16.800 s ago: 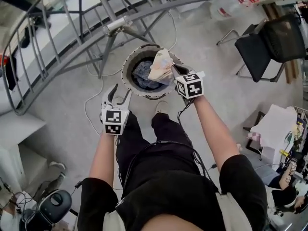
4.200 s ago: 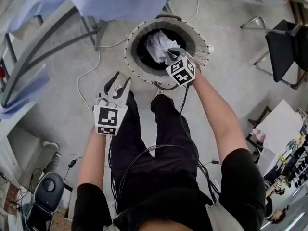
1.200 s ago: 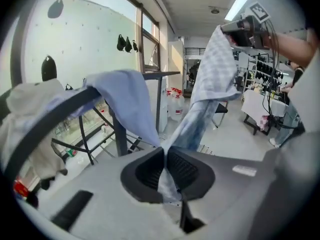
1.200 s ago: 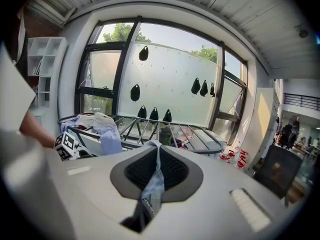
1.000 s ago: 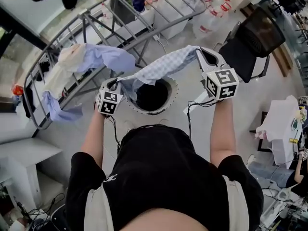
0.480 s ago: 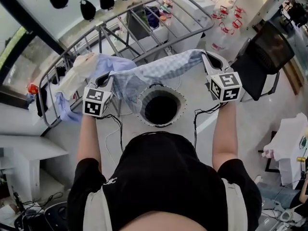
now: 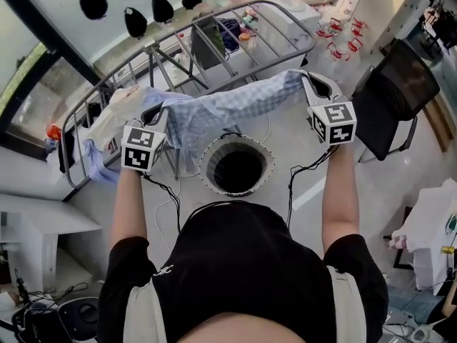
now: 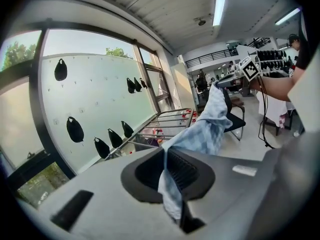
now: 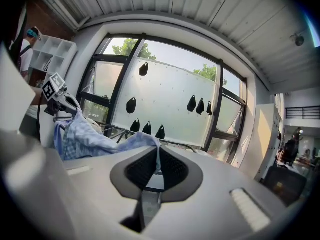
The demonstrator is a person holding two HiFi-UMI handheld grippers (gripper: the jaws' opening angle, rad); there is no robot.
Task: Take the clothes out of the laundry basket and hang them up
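Since a second ago I've brought my left gripper up level with the right gripper, and the blue-checked garment now stretches between them. Each gripper pinches one end. Below them sits the laundry basket, its inside showing only dark. Beyond stands the drying rack, with draped clothes just past my left gripper.

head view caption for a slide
A blue checked cloth held stretched between left gripper and right gripper above the laundry basket
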